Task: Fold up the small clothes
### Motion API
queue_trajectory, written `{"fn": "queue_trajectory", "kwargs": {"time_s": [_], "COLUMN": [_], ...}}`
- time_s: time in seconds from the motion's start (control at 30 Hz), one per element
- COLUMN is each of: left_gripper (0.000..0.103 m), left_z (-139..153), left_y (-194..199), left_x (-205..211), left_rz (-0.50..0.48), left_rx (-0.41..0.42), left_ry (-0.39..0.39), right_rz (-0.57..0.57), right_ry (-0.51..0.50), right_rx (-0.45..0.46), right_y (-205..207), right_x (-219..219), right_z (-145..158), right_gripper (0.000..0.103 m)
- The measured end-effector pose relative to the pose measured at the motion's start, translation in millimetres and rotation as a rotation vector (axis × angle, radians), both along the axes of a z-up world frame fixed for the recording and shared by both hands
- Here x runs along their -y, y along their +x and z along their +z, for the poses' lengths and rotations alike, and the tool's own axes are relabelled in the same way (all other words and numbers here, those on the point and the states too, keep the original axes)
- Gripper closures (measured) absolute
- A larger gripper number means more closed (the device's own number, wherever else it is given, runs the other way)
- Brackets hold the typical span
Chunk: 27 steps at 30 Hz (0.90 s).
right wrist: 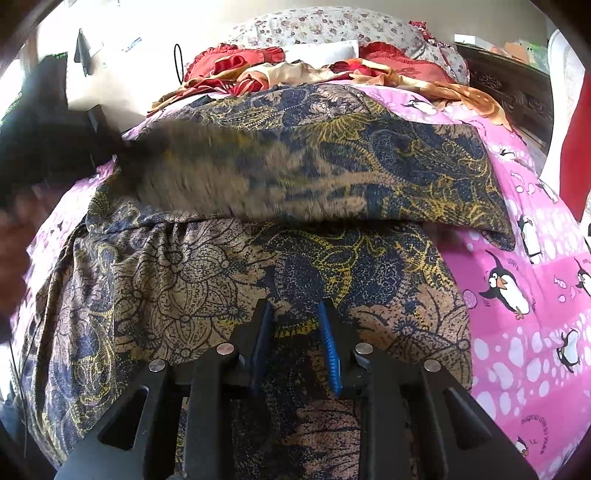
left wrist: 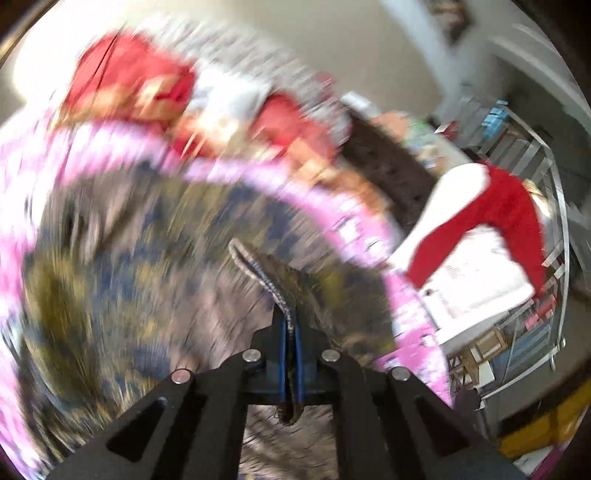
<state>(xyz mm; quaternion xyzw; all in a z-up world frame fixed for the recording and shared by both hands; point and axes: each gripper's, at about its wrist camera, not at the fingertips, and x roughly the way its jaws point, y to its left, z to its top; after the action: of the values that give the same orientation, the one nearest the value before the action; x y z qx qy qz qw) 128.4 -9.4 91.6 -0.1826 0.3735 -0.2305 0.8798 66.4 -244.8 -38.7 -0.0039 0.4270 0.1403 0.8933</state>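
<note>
A brown, navy and yellow floral garment point(right wrist: 207, 266) lies spread on a pink penguin bedsheet point(right wrist: 517, 314). Its far part point(right wrist: 295, 166) is raised and doubled over towards me, blurred along its left side. My left gripper point(left wrist: 286, 314) is shut on a hem of this garment point(left wrist: 255, 269), and the pinched edge stands up between the blue pads. The left wrist view is heavily blurred. My right gripper point(right wrist: 295, 310) hovers open over the near part of the garment, with nothing pinched between its fingers. A dark blurred shape and a hand point(right wrist: 14, 236) show at the left edge.
Red and floral pillows point(right wrist: 332, 29) and crumpled red and orange cloths point(right wrist: 280, 74) lie at the head of the bed. A dark wooden headboard point(right wrist: 509, 88) stands to the right. A red and white garment point(left wrist: 491, 206) and a metal rack point(left wrist: 546, 184) are beside the bed.
</note>
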Motion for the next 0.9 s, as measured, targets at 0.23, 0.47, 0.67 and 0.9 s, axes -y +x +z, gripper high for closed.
{"fn": "queue_trajectory", "kwargs": {"time_s": [0.23,0.47,0.67,0.9], "left_gripper": [0.099,0.099,0.099,0.099], "left_z": [72.3,1.9,-54.7,-73.4], "left_y": [-9.1,-1.0,4.9,8.7], "left_x": [-60.4,-121.7,-142.2,-156.0], "left_rz": [0.018,0.125,0.203,0.221], "left_rx": [0.111,-0.04,-0.13,-0.172], "left_ry": [0.035,0.136,0.162,0.181], "right_rz": [-0.001,-0.003,-0.003,-0.003], "right_ry": [0.015,0.032,0.03,0.028], "right_rx": [-0.004,-0.006,-0.006,-0.006], "right_y": [2.3,6.7,6.9,7.2], "right_x": [-0.2,1.8,2.1,1.3], "right_z": [0.2,-0.3,-0.2,-0.3], "right_gripper": [0.071,0.071,0.071,0.071]}}
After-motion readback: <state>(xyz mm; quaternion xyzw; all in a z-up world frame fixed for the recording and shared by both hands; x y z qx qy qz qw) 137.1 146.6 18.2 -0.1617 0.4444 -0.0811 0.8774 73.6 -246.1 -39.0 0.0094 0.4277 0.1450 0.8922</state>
